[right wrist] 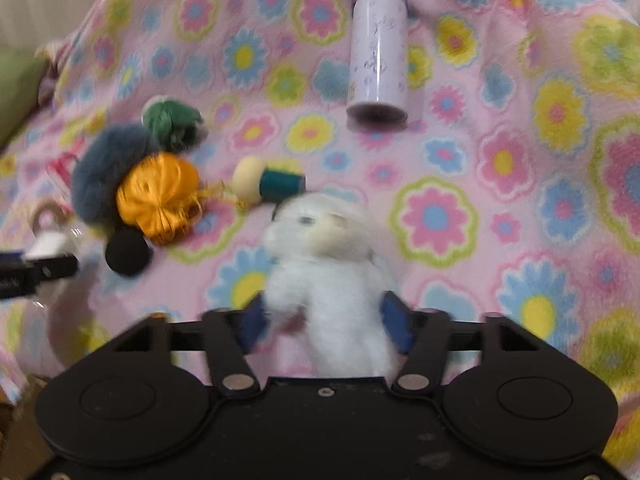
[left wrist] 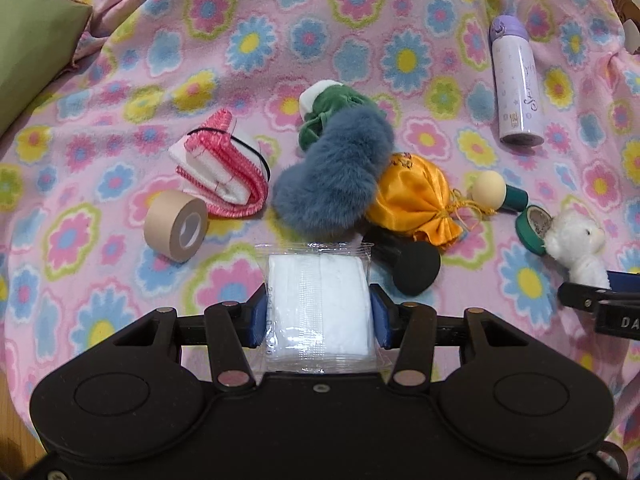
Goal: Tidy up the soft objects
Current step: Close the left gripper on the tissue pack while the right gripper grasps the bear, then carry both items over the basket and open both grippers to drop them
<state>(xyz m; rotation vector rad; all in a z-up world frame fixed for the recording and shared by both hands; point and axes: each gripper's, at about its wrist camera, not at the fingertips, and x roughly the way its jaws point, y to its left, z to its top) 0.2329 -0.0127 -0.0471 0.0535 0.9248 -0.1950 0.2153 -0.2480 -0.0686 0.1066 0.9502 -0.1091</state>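
A pink flowered blanket (left wrist: 120, 80) covered the surface beyond both sets of fingers, a green cushion (left wrist: 28, 64) at its far left edge, while the left gripper (left wrist: 320, 312) clenched a white packet (left wrist: 318, 300) and the right gripper (right wrist: 326, 320) grasped a white plush toy (right wrist: 324, 264).
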